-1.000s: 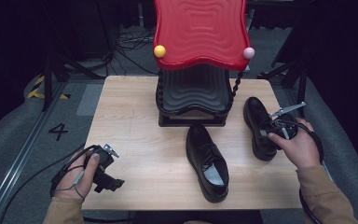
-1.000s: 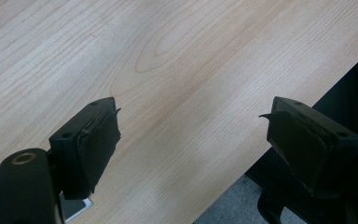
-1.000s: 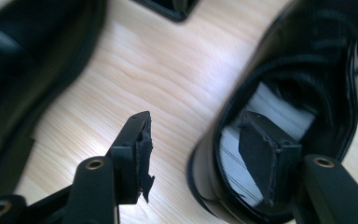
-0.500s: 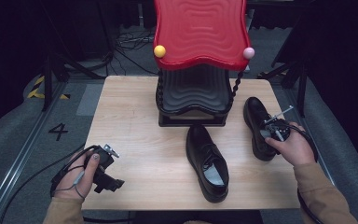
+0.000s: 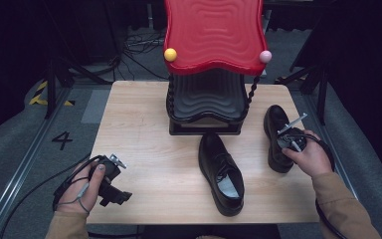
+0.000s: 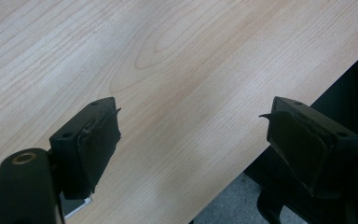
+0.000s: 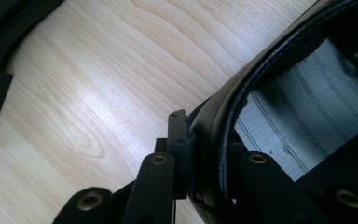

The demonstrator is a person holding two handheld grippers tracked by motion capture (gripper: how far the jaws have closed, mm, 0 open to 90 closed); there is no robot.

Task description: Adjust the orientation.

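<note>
Two black leather shoes lie on the wooden table [image 5: 139, 124]. One shoe [image 5: 221, 172] is at the front middle, and the other shoe [image 5: 274, 122] is at the right edge. My right gripper [image 5: 288, 145] points down at the right shoe's opening. Its jaws have just been closing, and they now pinch the shoe's side wall [image 7: 221, 116], one jaw outside and one inside over the pale insole [image 7: 298, 126]. At the table's front left corner my left gripper [image 5: 121, 195] is held still. In its own view the left gripper [image 6: 191, 109] stands open over bare wood.
A shoe rack stands at the back middle, with a red wavy top shelf [image 5: 213, 35] and a black lower shelf [image 5: 206, 99]. A yellow ball [image 5: 170, 54] and a pink ball [image 5: 265, 56] sit at its corners. Grey floor surrounds the table.
My right hand has sunk a little onto the right shoe, and its jaws have closed on the shoe's wall. The left hand has kept still.
</note>
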